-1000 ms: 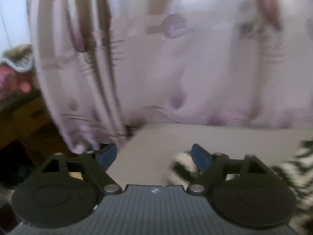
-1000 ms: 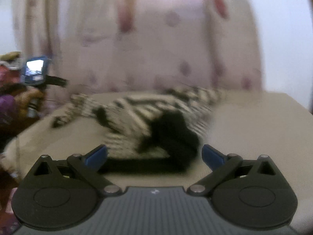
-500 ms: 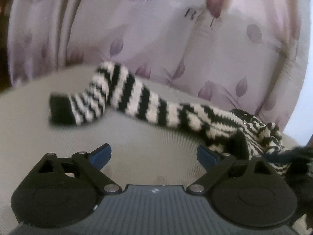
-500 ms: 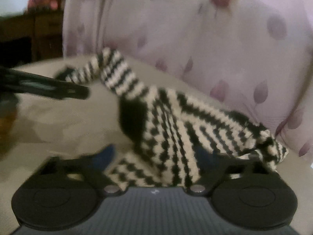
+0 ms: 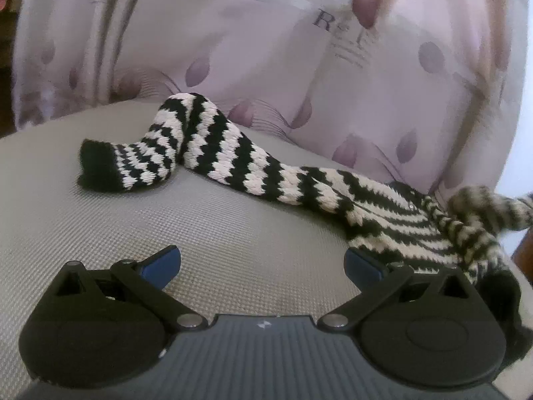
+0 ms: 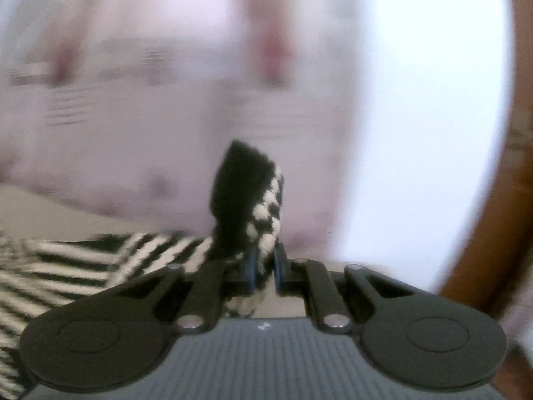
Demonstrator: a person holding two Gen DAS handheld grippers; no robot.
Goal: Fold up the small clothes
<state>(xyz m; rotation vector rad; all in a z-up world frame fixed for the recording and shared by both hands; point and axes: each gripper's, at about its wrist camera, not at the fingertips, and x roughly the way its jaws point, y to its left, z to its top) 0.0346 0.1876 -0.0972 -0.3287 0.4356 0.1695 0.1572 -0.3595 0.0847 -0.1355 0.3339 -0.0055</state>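
Left wrist view: the left hand-held gripper point(image 5: 261, 263) hangs low over a grey textured counter point(image 5: 233, 250), its jaws opening and now spread wide, with nothing between the blue pads point(image 5: 163, 261) but bare counter. A black-and-white striped knit point(image 5: 233, 153) lies stretched across the counter ahead of it. One sleeve runs out to the left, humps up in a fold near the far edge, and ends in a solid black cuff point(image 5: 98, 166) resting flat on the counter. The body of the knit lies bunched at the right, just beside the right pad, and a blurred part of it rises off the counter at the right edge of this view. Behind the counter hangs a pale lilac curtain point(image 5: 266, 60) printed with purple leaves and some lettering.

Right wrist view: the right hand-held gripper point(image 6: 265, 268) is clamped tight on the knit point(image 6: 263, 220), the pads squeezing a narrow bundle of it. A black cuff end with checkered stripes point(image 6: 248, 186) stands up from between the fingertips, and the rest of the garment trails away to the lower left, blurred. The curtain point(image 6: 133, 116) behind is smeared too, and a brown wooden edge point(image 6: 483, 233) shows at the right.
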